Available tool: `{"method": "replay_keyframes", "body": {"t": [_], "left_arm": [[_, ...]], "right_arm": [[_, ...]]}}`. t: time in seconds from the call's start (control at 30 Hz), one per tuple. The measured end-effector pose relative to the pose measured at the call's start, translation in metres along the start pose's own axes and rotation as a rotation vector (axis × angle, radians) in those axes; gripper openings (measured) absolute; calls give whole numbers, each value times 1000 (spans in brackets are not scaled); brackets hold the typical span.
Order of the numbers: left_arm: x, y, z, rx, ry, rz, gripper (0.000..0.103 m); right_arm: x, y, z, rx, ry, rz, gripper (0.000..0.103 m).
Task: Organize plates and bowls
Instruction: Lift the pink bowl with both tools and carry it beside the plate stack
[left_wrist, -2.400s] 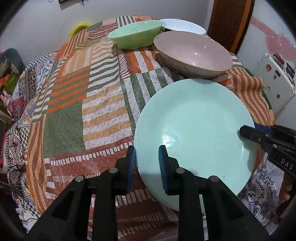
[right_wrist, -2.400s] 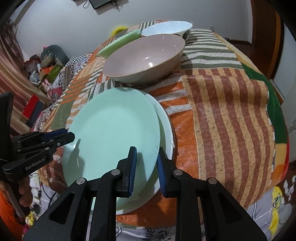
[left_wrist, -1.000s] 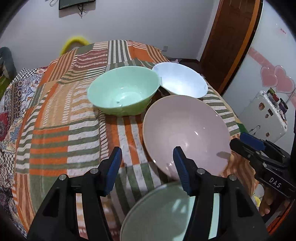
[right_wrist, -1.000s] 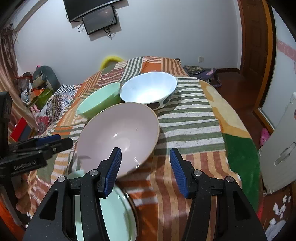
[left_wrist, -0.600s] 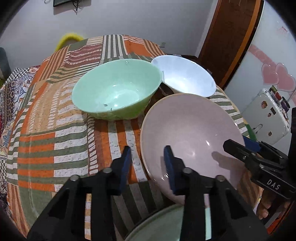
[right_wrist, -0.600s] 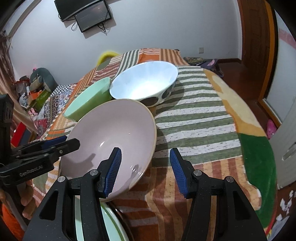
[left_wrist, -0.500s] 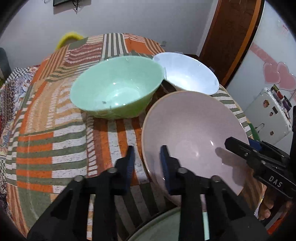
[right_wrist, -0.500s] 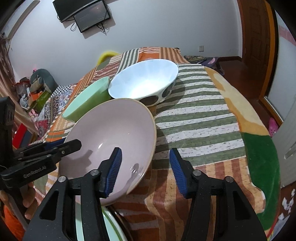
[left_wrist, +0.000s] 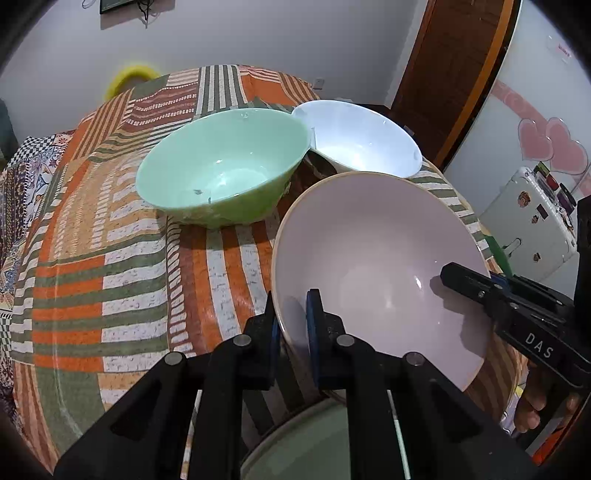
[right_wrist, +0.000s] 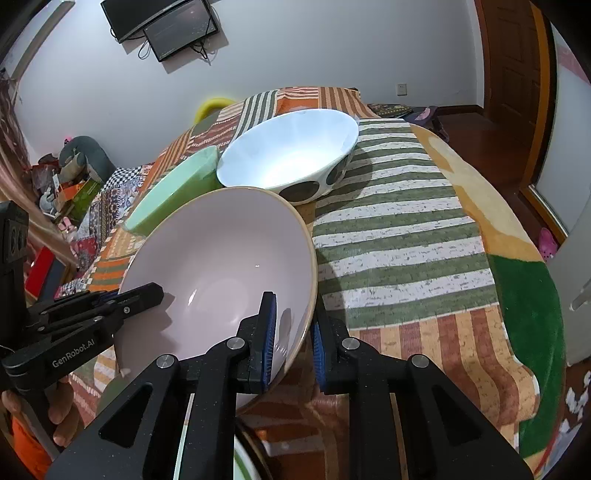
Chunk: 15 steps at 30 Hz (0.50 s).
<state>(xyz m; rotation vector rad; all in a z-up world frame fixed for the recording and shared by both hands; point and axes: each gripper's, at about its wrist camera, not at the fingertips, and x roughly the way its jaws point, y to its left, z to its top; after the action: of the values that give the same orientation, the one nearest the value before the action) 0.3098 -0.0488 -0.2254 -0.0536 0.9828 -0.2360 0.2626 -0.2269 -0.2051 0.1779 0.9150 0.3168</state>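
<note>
A large pink bowl (left_wrist: 380, 266) (right_wrist: 221, 258) sits at the near side of the table, above a pale green plate (left_wrist: 306, 446) at the bottom edge. My left gripper (left_wrist: 293, 325) is shut on the bowl's near left rim, one pad inside and one outside. My right gripper (right_wrist: 291, 336) is shut on the near right rim in the same way. Behind the pink bowl stand a green bowl (left_wrist: 221, 170) (right_wrist: 173, 188) and a white bowl (left_wrist: 358, 140) (right_wrist: 291, 151) with dark spots on its outside. These two touch rim to rim.
A striped patchwork cloth (left_wrist: 110, 277) (right_wrist: 406, 240) covers the round table. A white fridge (left_wrist: 532, 221) and a wooden door (left_wrist: 454, 74) are to the right. Floor clutter (right_wrist: 66, 177) lies to the left. A yellow object (left_wrist: 129, 74) sits beyond the far edge.
Both grippers came forward and down from the green plate to the pink bowl. Their jaws, wide apart a second ago, have closed on the bowl's rim, the left one first.
</note>
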Motion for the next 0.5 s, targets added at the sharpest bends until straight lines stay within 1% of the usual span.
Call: {"method": "replay_keyframes", "body": {"t": [0.2,0.5], "left_arm": [[-21,-4,-5,1,-23,-9,13],[-71,-6,-18,0,-83,-10,13]], "right_arm": [[-12,4,-1,-11,-7,-9,16],[-39,22,-1,-50,-47,-7,16]]}}
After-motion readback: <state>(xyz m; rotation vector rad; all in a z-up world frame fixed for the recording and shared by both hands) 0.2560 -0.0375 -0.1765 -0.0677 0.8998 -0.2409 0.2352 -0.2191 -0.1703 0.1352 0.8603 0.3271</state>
